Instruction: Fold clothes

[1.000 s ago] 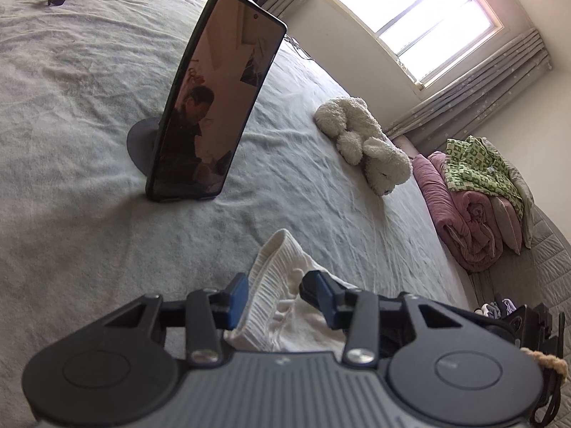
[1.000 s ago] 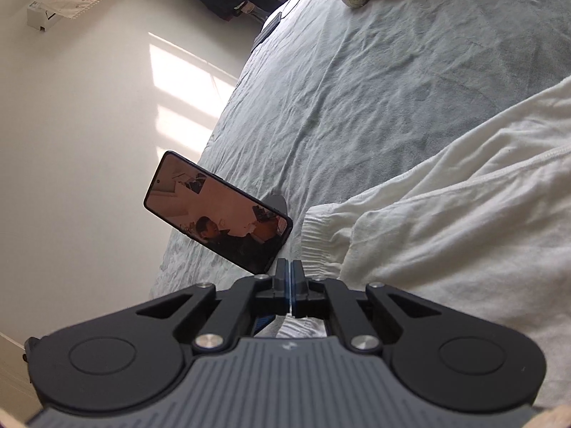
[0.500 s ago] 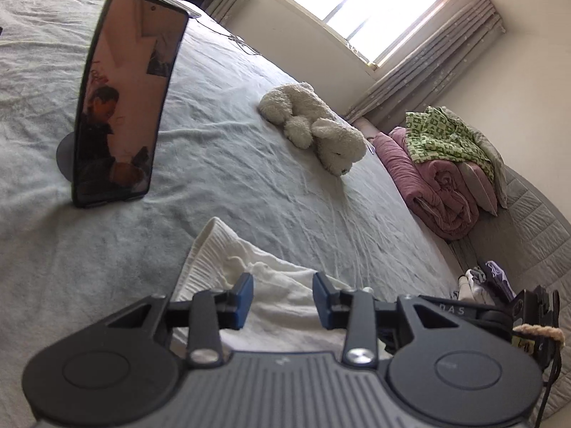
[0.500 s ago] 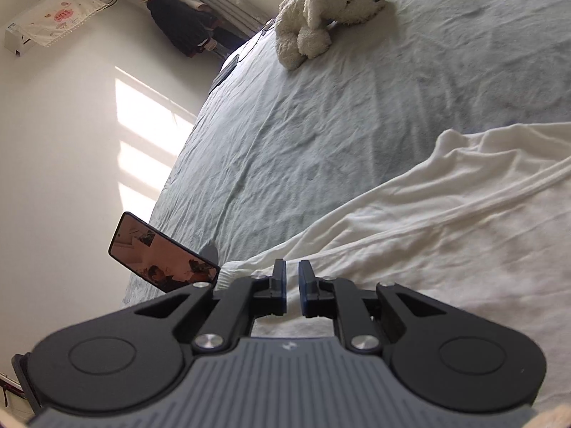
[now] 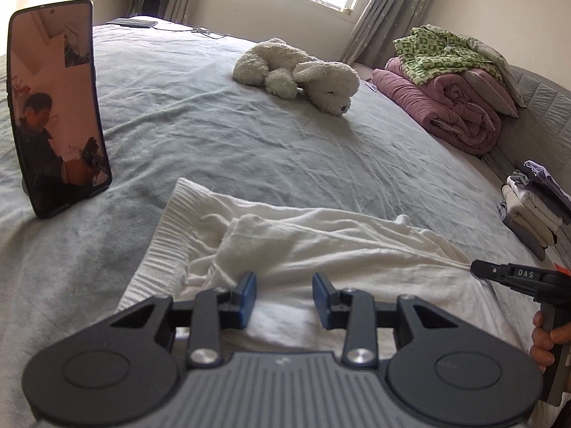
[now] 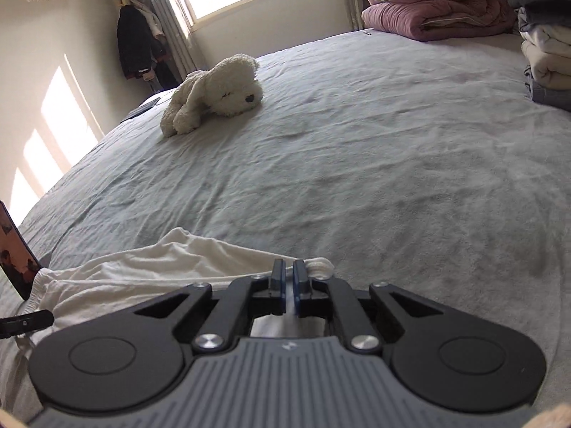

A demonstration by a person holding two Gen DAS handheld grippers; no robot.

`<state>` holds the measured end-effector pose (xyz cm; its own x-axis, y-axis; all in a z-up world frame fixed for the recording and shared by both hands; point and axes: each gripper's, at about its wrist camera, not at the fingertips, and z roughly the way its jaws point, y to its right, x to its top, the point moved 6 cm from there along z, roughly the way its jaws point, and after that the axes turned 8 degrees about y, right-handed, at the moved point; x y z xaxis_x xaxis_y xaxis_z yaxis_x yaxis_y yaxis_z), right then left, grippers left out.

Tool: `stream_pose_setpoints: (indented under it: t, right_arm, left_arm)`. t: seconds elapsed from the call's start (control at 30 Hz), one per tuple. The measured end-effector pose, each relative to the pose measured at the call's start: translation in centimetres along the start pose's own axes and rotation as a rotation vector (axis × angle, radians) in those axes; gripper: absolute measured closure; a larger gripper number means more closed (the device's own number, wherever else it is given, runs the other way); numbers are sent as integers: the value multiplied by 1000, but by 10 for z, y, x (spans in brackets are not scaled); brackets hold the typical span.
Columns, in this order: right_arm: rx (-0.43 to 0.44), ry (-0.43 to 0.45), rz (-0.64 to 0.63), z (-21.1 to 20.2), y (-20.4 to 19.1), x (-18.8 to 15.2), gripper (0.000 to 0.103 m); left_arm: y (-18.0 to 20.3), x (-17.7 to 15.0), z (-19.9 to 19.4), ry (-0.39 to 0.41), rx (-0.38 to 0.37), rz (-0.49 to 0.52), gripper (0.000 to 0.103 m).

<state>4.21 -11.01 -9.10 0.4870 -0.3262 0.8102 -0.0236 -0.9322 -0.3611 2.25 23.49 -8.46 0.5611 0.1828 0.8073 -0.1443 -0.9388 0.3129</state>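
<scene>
1. A white garment (image 5: pixel 321 246) lies spread and rumpled on a grey bed (image 5: pixel 221 132), ribbed hem toward a phone (image 5: pixel 57 107) propped upright at left.
2. Left claw (image 5: pixel 284 297) hovers just over the cloth near the hem, jaws wide, holding nothing.
3. Right claw (image 6: pixel 288 283) is nearly closed w/ white fabric between the jaws. In the left view its tip (image 5: pixel 480 269) sits at the garment's right edge, and wrinkles fan out from that spot, so it looks pinched & pulled taut.
4. Step in hand, as judged: get a 2nd grip so both ends can be lifted and laid flat.
5. To do it well: lower the left claw onto the hem edge, not the bunched lump (image 5: pixel 249 246) mid-cloth; catch both layers, then close.
6. Keep the right pinch firm & level; slack would let wrinkles set into the fold.
7. Pull apart gently, away from the phone; a snag could tip it.
8. A plush dog (image 5: pixel 299 75), rolled blankets (image 5: pixel 446 107) and a folded stack (image 5: pixel 531 210) lie well apart.
</scene>
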Motion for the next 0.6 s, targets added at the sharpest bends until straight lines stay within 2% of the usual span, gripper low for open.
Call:
stream_pose_setpoints:
  t: [0.03, 0.13, 0.27, 0.33, 0.43, 0.5, 0.6]
  right_arm:
    - [11, -1, -16, -4, -4, -2, 89]
    - [43, -2, -65, -15, -17, -9, 88]
    - [87, -4, -131, -30, -34, -17, 87]
    - [106, -4, -172, -38, -42, -23, 64]
    - [91, -3, -301, -47, -44, -40, 63]
    - [83, -3, -373, -54, -43, -49, 63]
    - [121, 14, -386, -71, -45, -51, 62]
  left_arm:
    - [3, 2, -3, 18, 1, 5, 66]
    - [14, 5, -5, 60, -25, 40, 65]
    - [35, -1, 1, 66, -50, 123, 61]
    - [39, -9, 9, 30, -10, 192, 59]
    - [42, -18, 10, 25, 32, 290, 58]
    - [41, -19, 3, 25, 39, 305, 56]
    - [43, -20, -17, 54, 13, 343, 53]
